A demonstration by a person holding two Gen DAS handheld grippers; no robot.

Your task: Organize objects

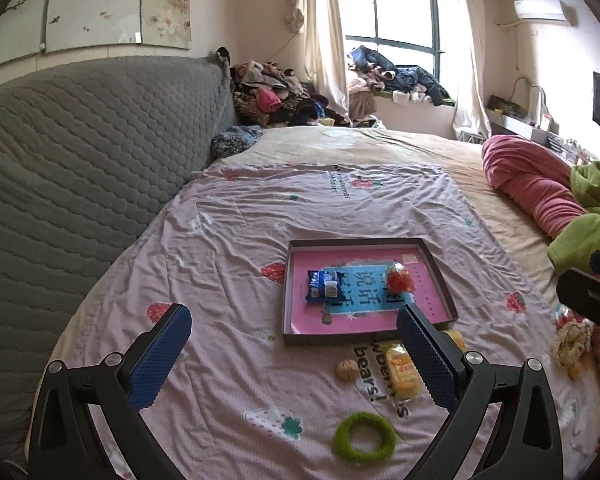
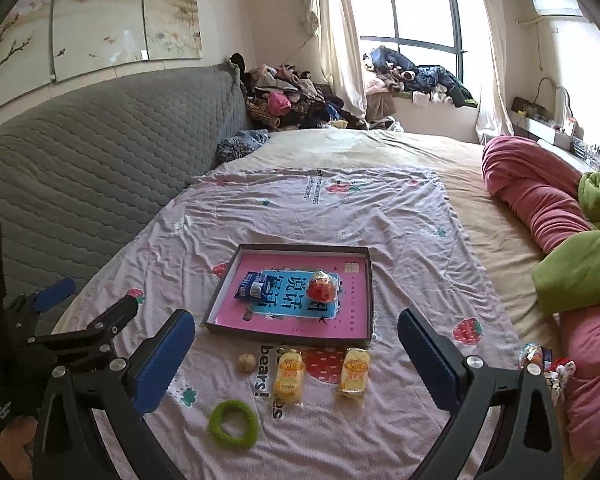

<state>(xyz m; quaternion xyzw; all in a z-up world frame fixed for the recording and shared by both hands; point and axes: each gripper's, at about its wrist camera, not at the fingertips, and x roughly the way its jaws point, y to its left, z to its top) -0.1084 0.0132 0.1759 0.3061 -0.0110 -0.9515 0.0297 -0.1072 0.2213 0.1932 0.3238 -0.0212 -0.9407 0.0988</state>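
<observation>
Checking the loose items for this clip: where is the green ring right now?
In the right wrist view the green ring lies flat on the pink bedsheet, outside the tray, nearest the camera, left of the two yellow packets and below the small nut.

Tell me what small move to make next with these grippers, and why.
Probably lower the open right gripper onto the nearer yellow snack packet. It lies just outside the tray, which already holds a blue packet and a red snack, and both grippers are empty.

Bare sheet point(image 2: 324, 216) lies open at twelve o'clock past the tray point(image 2: 370, 292) — blankets point(image 2: 540, 208) crowd three, the headboard point(image 2: 100, 152) nine.
</observation>
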